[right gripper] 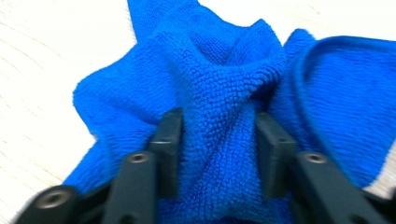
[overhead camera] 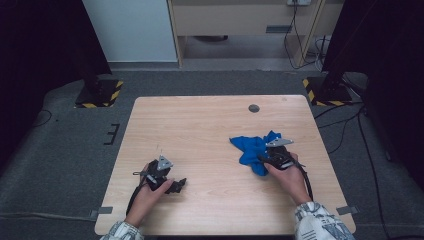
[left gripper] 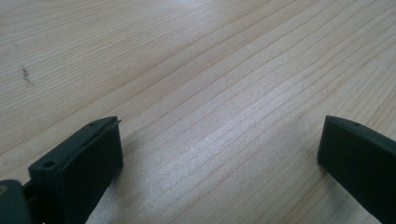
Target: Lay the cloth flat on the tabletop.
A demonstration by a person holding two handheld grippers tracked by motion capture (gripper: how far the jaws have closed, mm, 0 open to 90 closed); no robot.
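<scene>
A crumpled blue cloth (overhead camera: 251, 146) lies on the right half of the wooden table (overhead camera: 200, 125). My right gripper (overhead camera: 264, 159) sits at the cloth's near right edge, held in the person's right hand. In the right gripper view a raised fold of the blue cloth (right gripper: 215, 70) is bunched between the two black jaws, and the right gripper (right gripper: 217, 126) presses on it from both sides. My left gripper (overhead camera: 178, 185) rests low over bare wood at the near left, well apart from the cloth. In the left gripper view the left gripper (left gripper: 219, 140) stands wide open with nothing between its pads (left gripper: 93, 158).
A small dark round disc (overhead camera: 254, 108) is set in the tabletop near the far edge. Two black stands with yellow-and-black striped bases (overhead camera: 100, 94) (overhead camera: 325, 91) flank the table's far corners. Cables run over the floor at the right.
</scene>
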